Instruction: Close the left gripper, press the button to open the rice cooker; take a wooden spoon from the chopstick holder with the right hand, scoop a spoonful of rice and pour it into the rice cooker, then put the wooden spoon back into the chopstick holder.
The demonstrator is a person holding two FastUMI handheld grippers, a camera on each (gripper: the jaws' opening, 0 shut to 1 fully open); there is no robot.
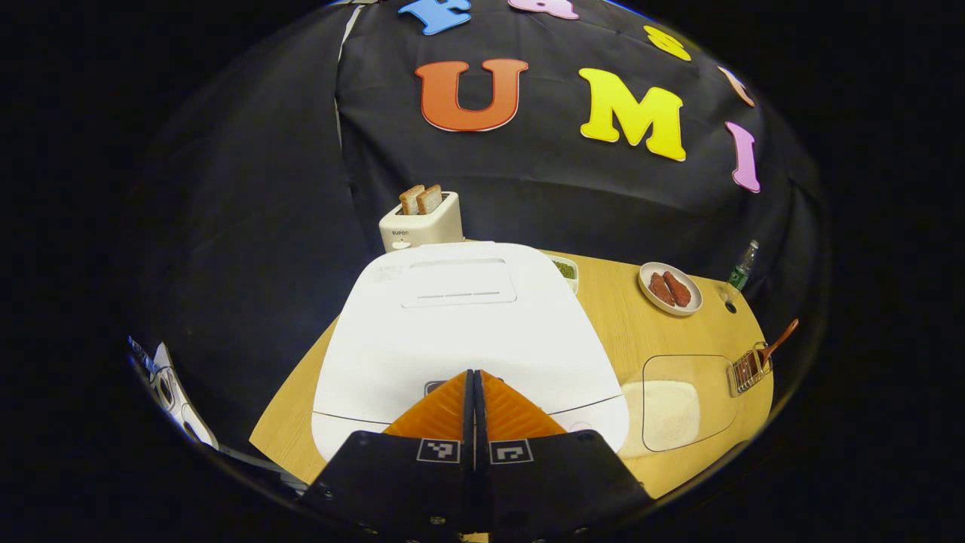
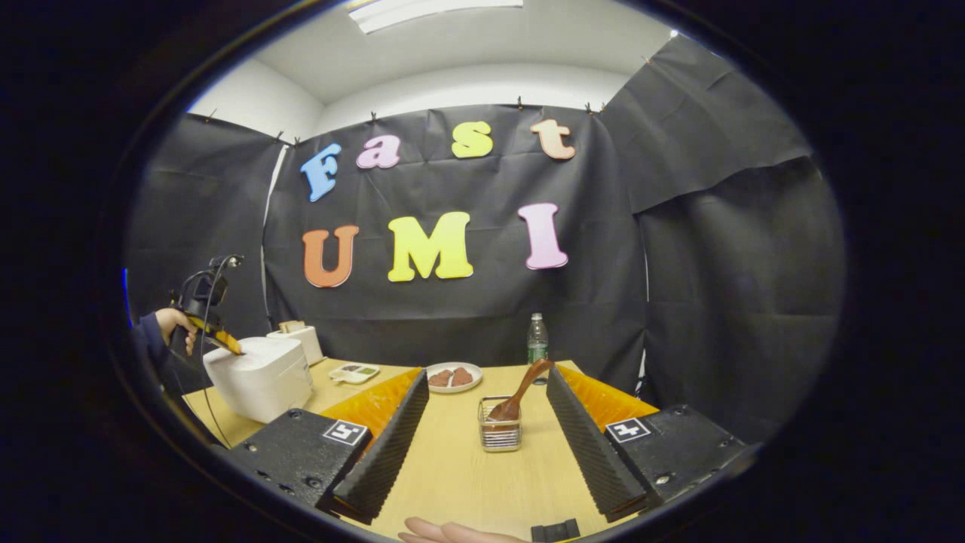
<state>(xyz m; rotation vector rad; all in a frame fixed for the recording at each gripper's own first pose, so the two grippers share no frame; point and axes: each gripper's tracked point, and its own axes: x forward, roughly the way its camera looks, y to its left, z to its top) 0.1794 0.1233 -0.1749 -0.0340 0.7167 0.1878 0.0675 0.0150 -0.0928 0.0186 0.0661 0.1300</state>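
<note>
On the wooden table, the white rice cooker sits lid-down; the left gripper, fingers pressed together, tips at its front button. Well apart, the right gripper gapes wide, empty, facing the wooden spoon standing in the chopstick holder.

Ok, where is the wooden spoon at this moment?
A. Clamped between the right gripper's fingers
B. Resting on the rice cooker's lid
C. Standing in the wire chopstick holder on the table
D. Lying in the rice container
C: in the right gripper view the wooden spoon stands tilted in the chopstick holder, ahead of the open right gripper, whose fingers are spread well apart from it.
</note>
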